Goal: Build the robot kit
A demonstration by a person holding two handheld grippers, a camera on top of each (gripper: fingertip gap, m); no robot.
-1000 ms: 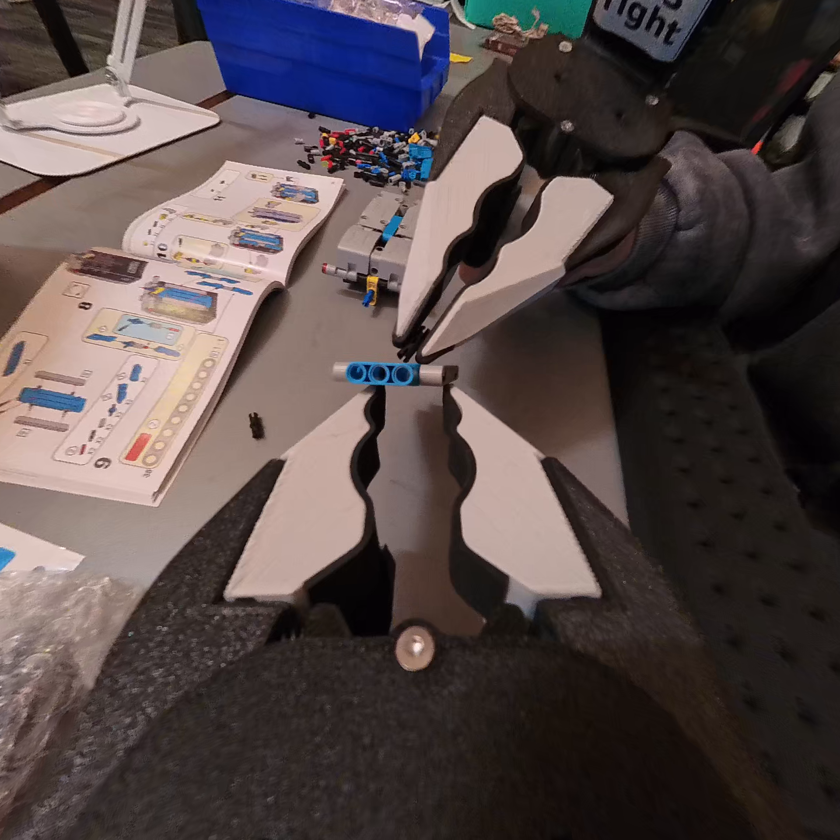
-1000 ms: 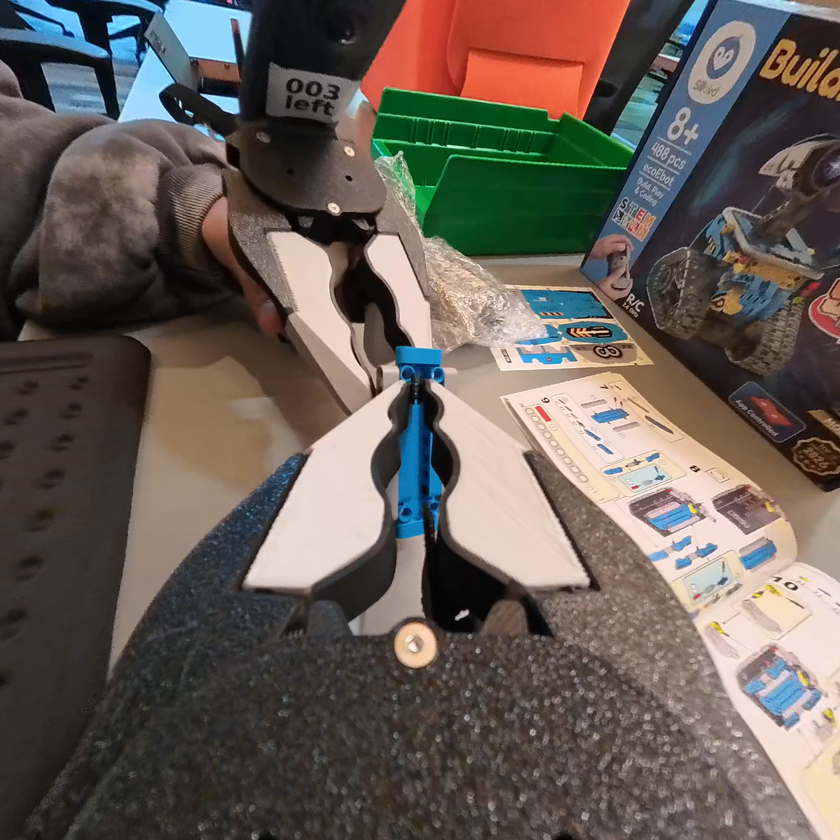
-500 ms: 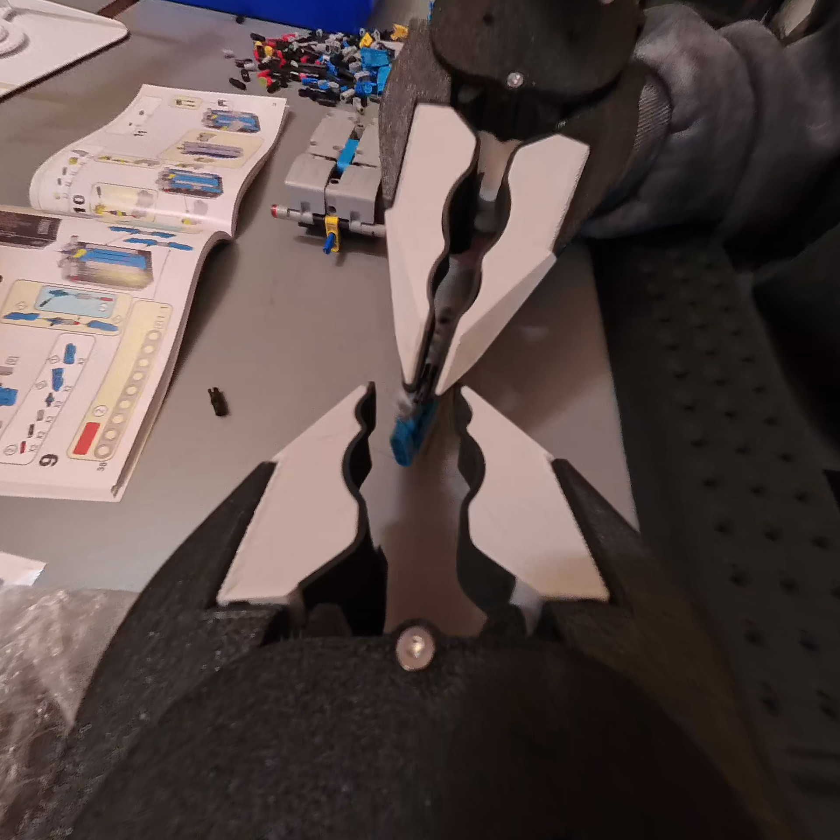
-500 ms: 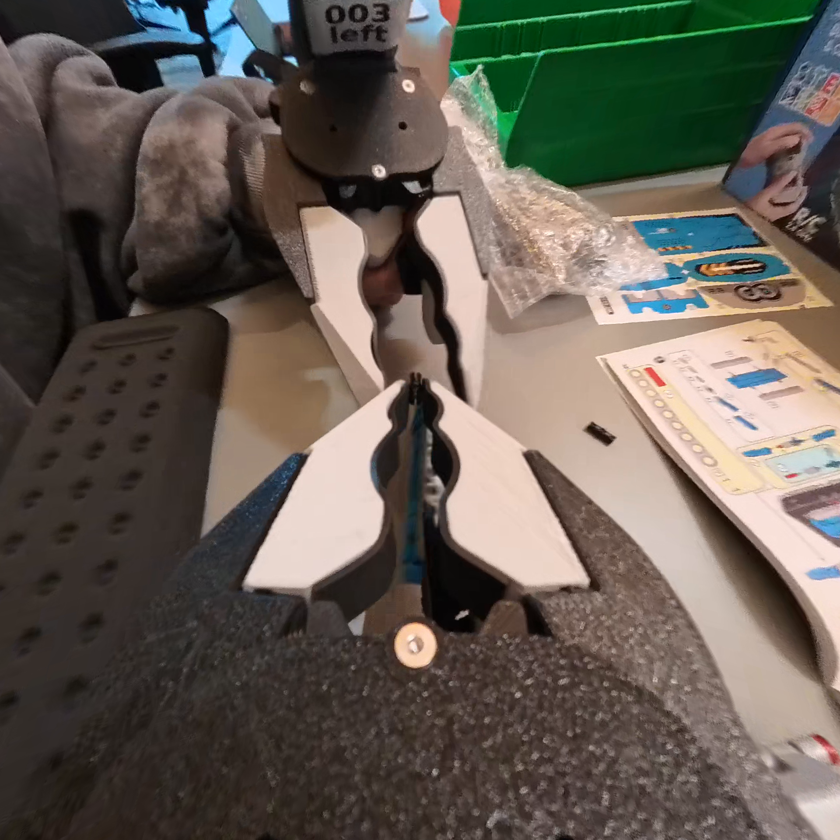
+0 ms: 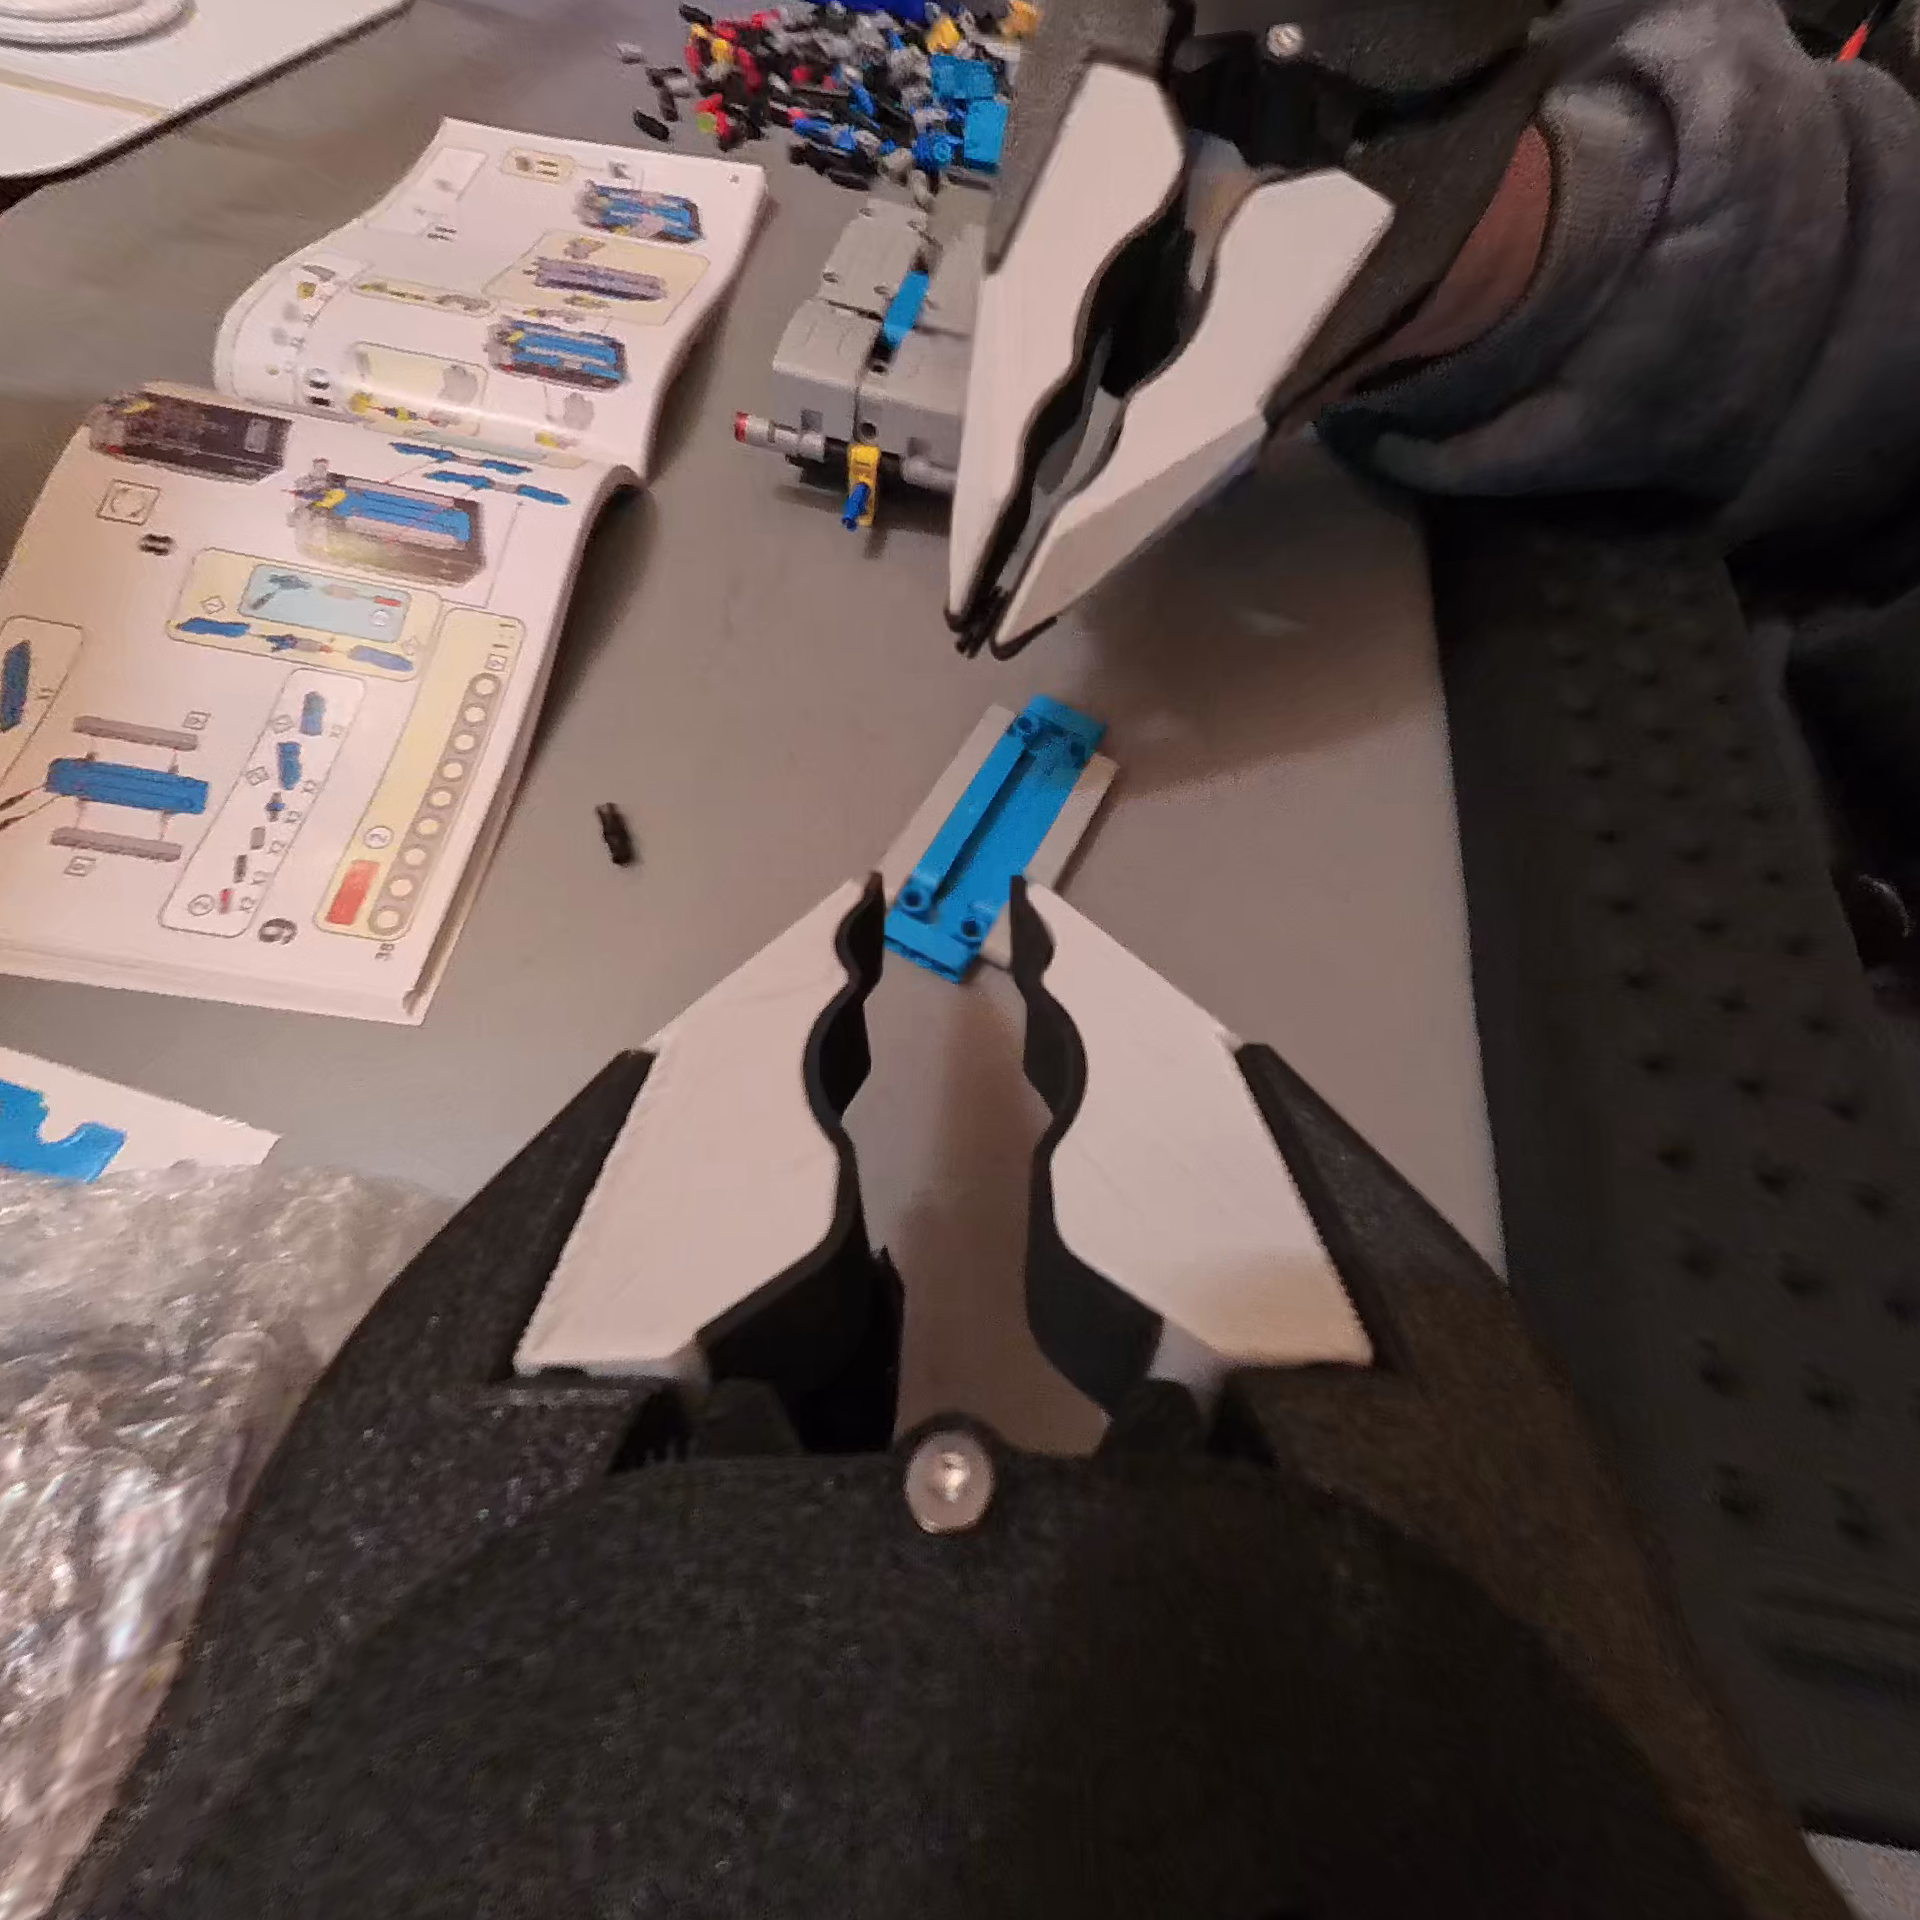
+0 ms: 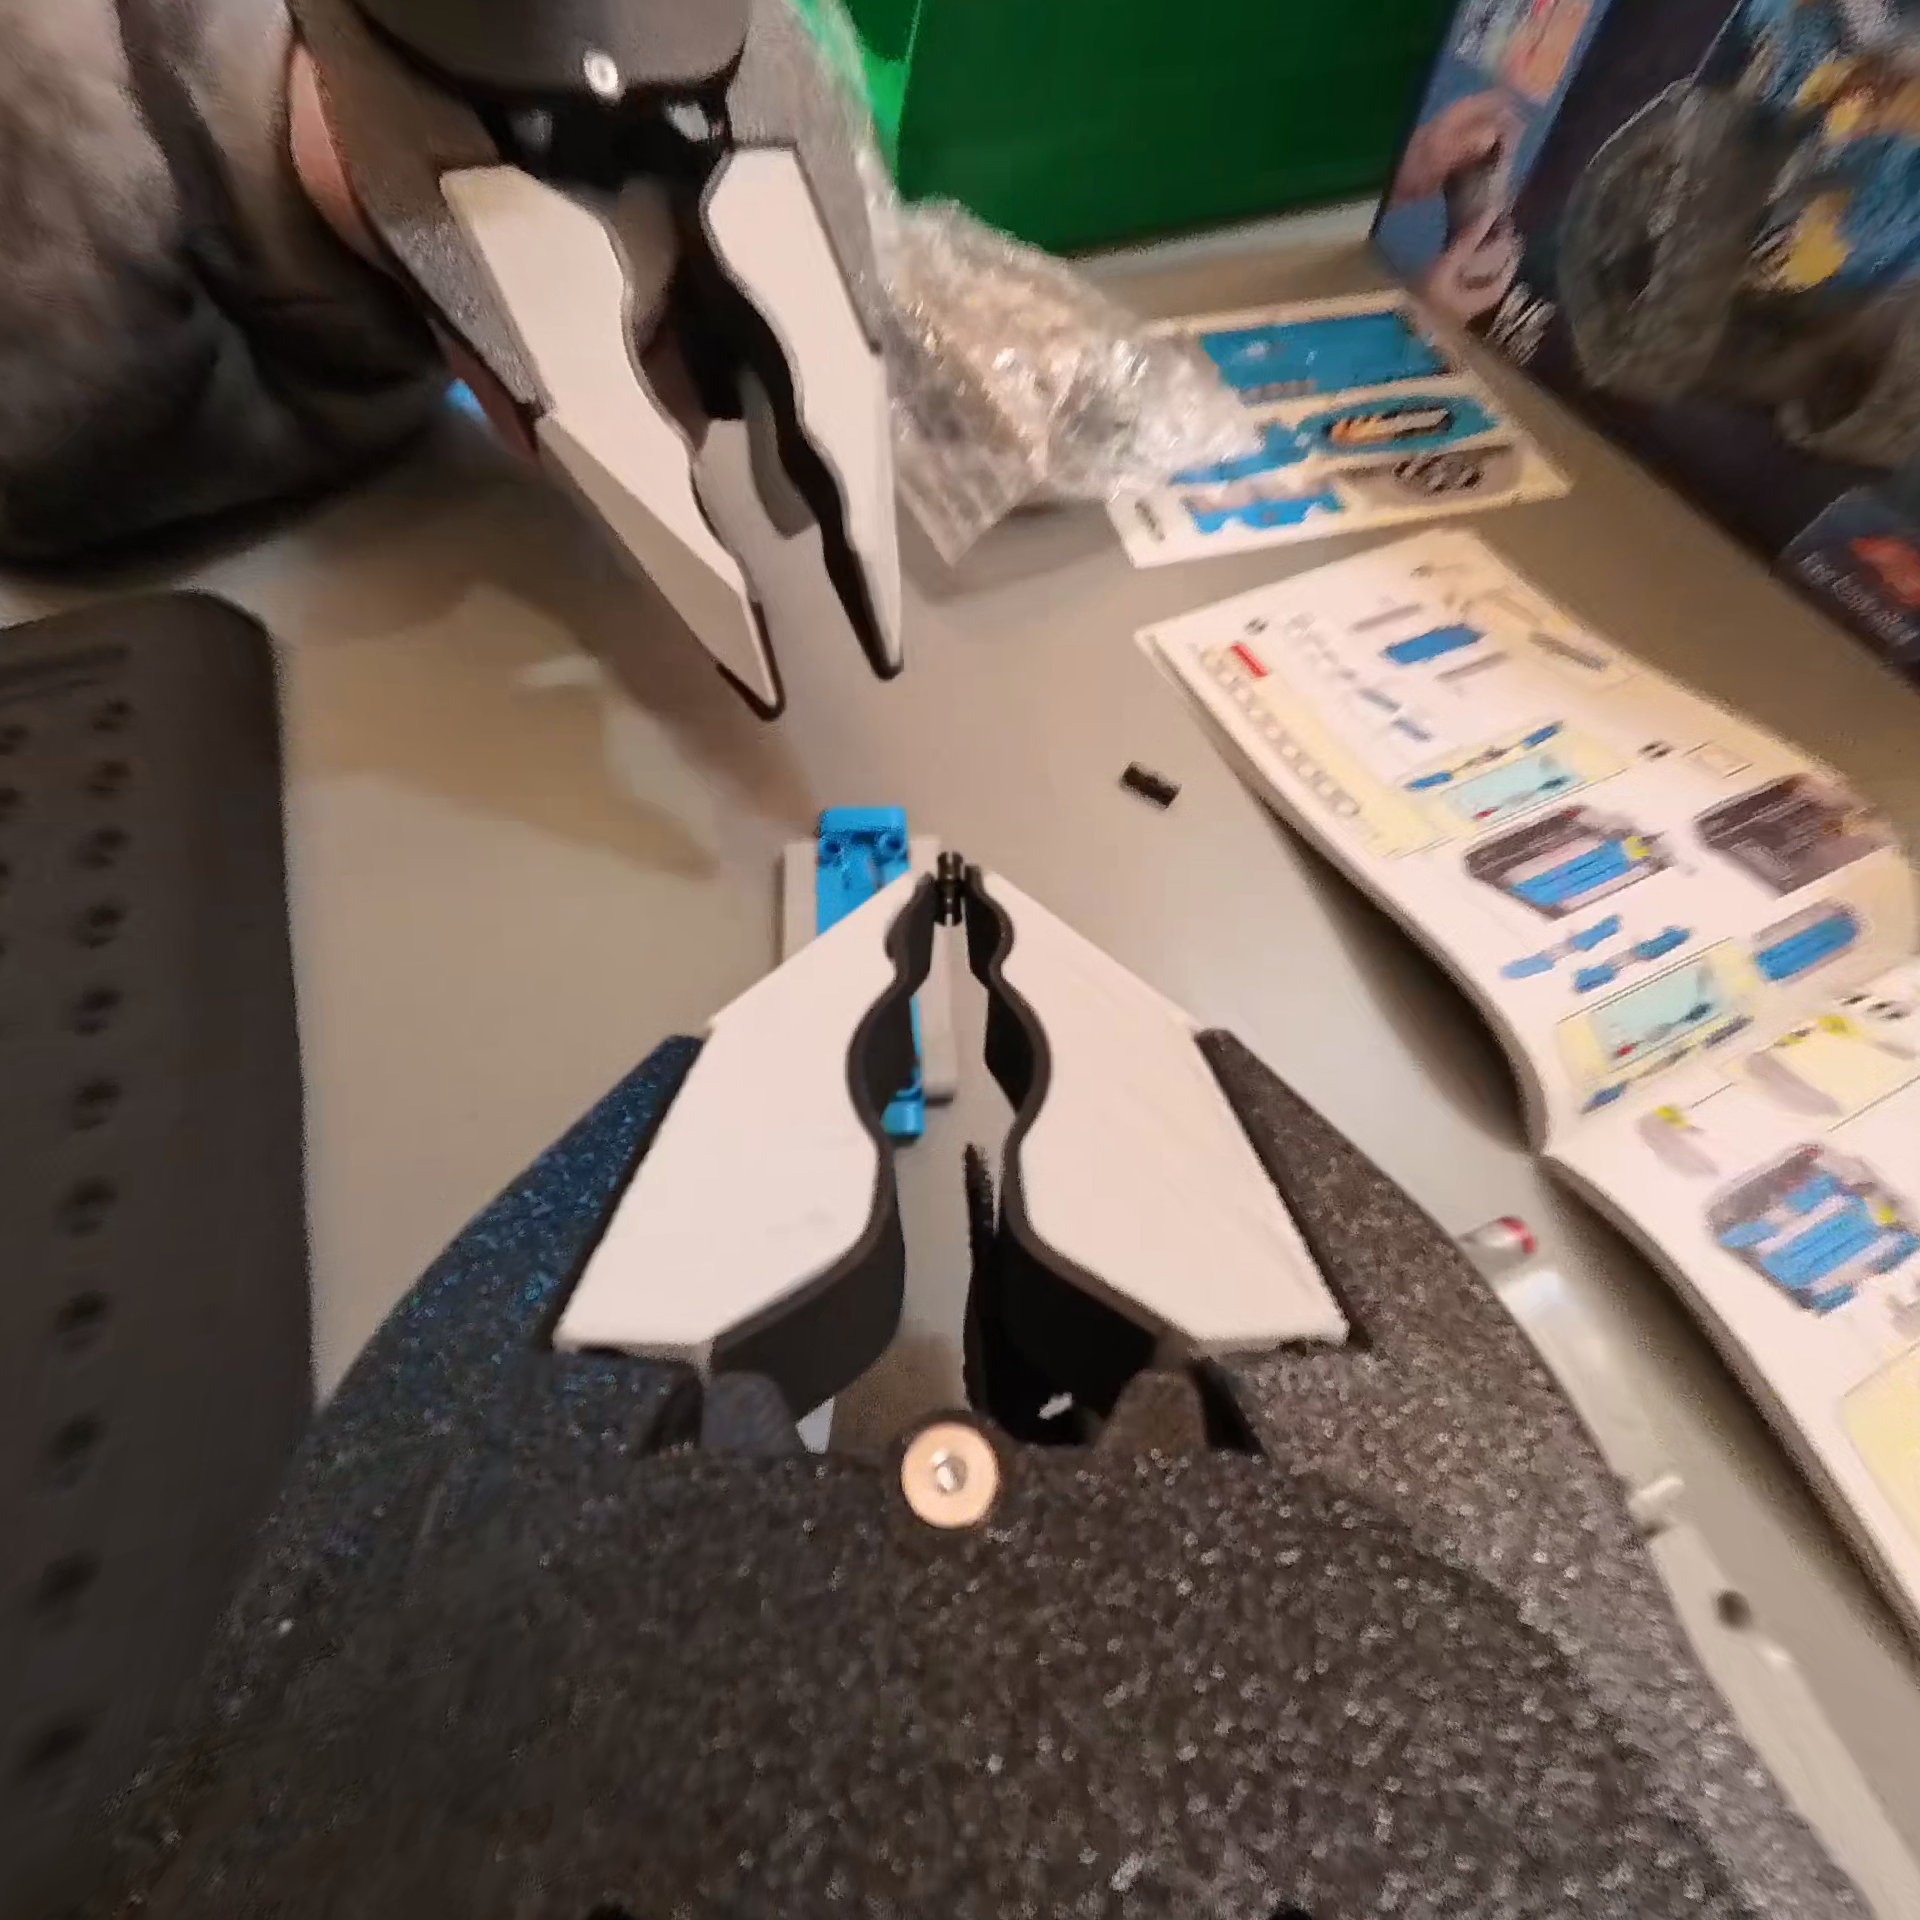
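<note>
A flat blue and grey beam piece (image 5: 992,831) lies on the grey table, just beyond my left gripper's tips. My left gripper (image 5: 940,899) is open and empty, its jaws a little apart on either side of the piece's near end. My right gripper (image 6: 948,883) is shut on a small black pin (image 6: 948,878) held at its very tips, just above the piece (image 6: 857,862). In the left wrist view my right gripper (image 5: 982,634) hangs above the piece's far end. In the right wrist view my left gripper (image 6: 826,681) points down at the table beyond the piece.
A loose black pin (image 5: 615,834) lies beside the open instruction booklet (image 5: 364,582). A grey motor block (image 5: 873,384) and a pile of small parts (image 5: 831,83) lie behind. A black perforated mat (image 5: 1662,1039), plastic bag (image 5: 125,1455), sticker sheet (image 6: 1340,416), kit box (image 6: 1714,260) and green bin (image 6: 1143,104) surround the area. About 6 cm separates my left fingertips from my right.
The blue and grey piece was between my right gripper's fingers; now it lies flat on the table. My right gripper has pulled back and up, still pinching the black pin. My left gripper stays open.
</note>
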